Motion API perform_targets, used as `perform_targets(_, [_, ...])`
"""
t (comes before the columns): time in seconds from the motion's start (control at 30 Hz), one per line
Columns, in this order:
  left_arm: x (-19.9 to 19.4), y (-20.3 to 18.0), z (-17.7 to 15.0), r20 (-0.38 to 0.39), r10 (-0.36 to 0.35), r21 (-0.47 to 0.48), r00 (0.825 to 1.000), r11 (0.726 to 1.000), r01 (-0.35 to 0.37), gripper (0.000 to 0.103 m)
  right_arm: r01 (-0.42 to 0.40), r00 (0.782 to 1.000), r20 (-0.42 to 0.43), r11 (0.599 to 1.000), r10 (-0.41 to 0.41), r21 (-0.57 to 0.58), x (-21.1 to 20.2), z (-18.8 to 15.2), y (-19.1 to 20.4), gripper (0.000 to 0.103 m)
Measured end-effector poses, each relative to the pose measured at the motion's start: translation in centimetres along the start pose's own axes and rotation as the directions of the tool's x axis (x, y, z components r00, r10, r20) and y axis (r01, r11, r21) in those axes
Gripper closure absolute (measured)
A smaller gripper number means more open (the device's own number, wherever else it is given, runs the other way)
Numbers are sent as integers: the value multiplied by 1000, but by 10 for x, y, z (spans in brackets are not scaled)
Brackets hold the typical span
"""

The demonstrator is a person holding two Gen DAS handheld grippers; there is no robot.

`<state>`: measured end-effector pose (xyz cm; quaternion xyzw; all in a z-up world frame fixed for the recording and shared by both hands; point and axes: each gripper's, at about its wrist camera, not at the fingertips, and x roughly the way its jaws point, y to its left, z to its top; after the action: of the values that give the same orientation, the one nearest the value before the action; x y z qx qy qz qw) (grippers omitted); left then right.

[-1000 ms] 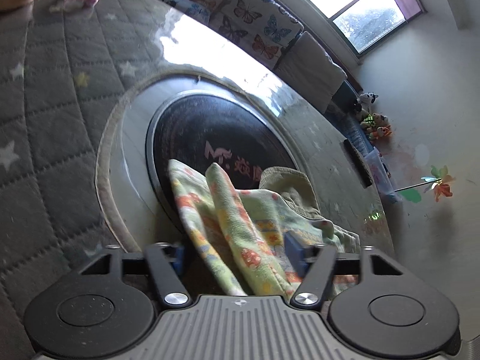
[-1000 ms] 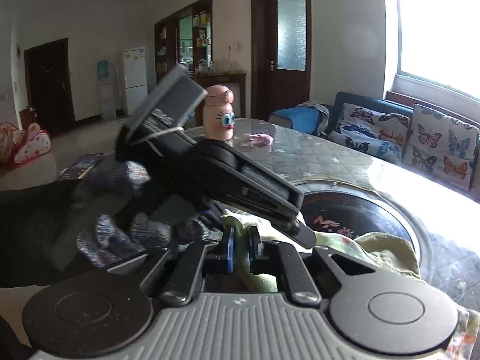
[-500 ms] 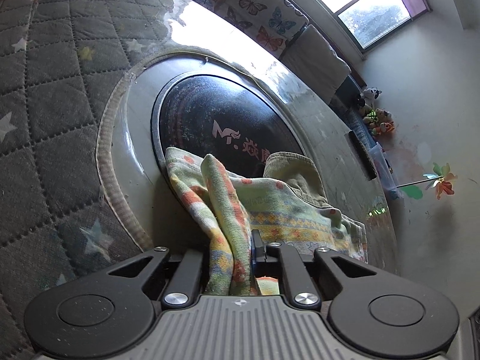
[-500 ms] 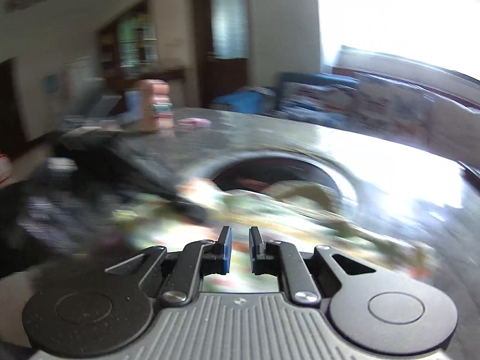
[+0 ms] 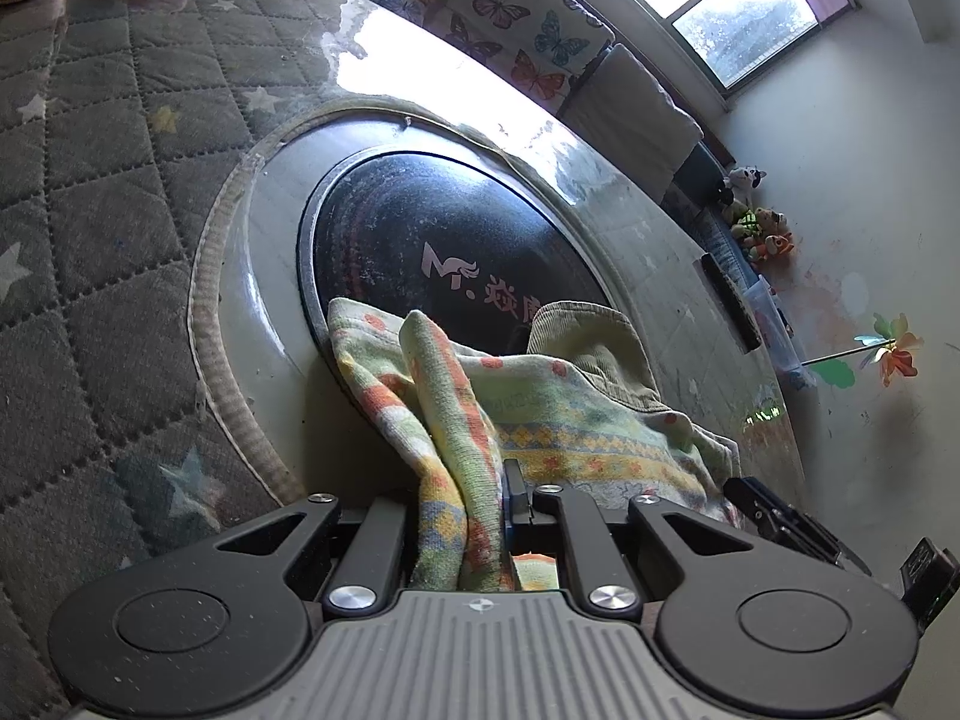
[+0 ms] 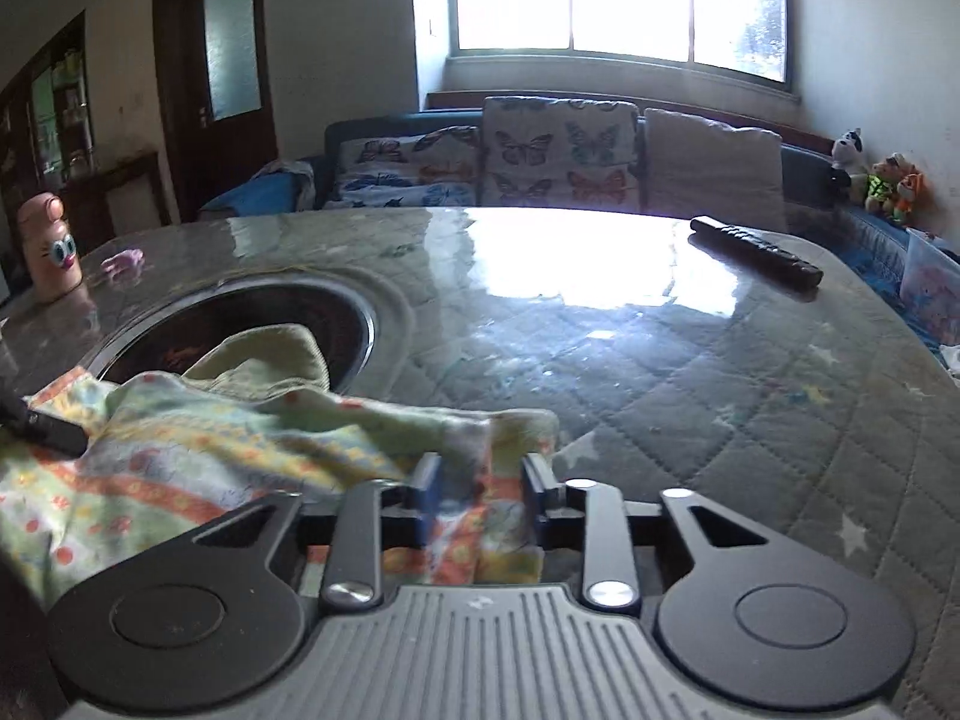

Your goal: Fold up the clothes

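Currently the left tool (image 5: 459,495) is clamped on a raised fold of the patterned cloth (image 5: 558,420); the fold is pinched tight between the pads and stands up as a ridge. From there the cloth is spread away from the camera, partly over the black round inset (image 5: 444,240) in the counter (image 5: 90,228), with the rest on the pale ring around the inset. An olive corduroy piece (image 5: 591,336) is seen tucked under the far edge of the cloth.

In the right wrist view the right tool (image 6: 480,474) is held apart. Its jaws have just been opening, and a corner of the same cloth (image 6: 198,456) is seen lying loose between them, not pressed by either pad. The cloth is draped from the inset rim toward the near counter edge, and the tip of the left tool (image 6: 42,423) is seen at the far left, on the cloth.

Elsewhere on the quilted counter cover: a dark remote control (image 6: 756,252) near the far right edge, a pink bottle with cartoon eyes (image 6: 51,249) at the far left, a small pink item (image 6: 123,264) just beside it. A sofa with butterfly cushions (image 6: 558,150) is seen behind the counter.
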<state>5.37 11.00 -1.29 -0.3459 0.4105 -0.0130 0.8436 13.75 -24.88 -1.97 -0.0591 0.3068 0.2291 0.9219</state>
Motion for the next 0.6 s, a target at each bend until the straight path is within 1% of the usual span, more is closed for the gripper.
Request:
perform_targets(0.03, [0, 0, 0, 0, 2, 1, 1000, 1000, -2, 91, 4, 1000, -1, 1000, -4, 12, 2, 1, -3, 60])
perform_targets(0.1, [0, -1, 0, 1, 3, 4, 1000, 1000, -3, 91, 0, 1000, -9, 999, 1, 52, 8, 2, -9, 56])
perform_targets(0.13, [0, -1, 0, 2, 4, 6, 1000, 1000, -4, 91, -9, 1000, -12, 997, 10, 75, 11, 3, -11, 52])
perform_targets(0.2, [0, -2, 0, 4, 8, 11, 1000, 1000, -8, 91, -27, 999, -16, 992, 29, 122, 19, 6, -14, 51])
perform_targets(0.3, [1, -4, 0, 9, 20, 22, 1000, 1000, -20, 91, -53, 998, -12, 989, 56, 140, 22, 7, -10, 60])
perform_targets(0.37, [0, -7, 0, 12, 30, 35, 999, 999, -30, 91, -63, 998, -9, 988, 65, 139, 21, 7, -6, 85])
perform_targets(0.43, [-2, -12, 1, 17, 39, 51, 999, 998, -40, 91, -69, 998, 2, 987, 70, 145, 17, 7, -4, 93])
perform_targets(0.53, [-7, -26, 5, 36, 38, 94, 999, 995, -41, 92, -70, 997, 40, 985, 64, 156, 4, 7, -7, 95])
perform_targets(0.6, [-8, -39, 9, 46, 22, 128, 999, 991, -27, 92, -63, 996, 69, 984, 52, 167, -9, 9, -12, 95])
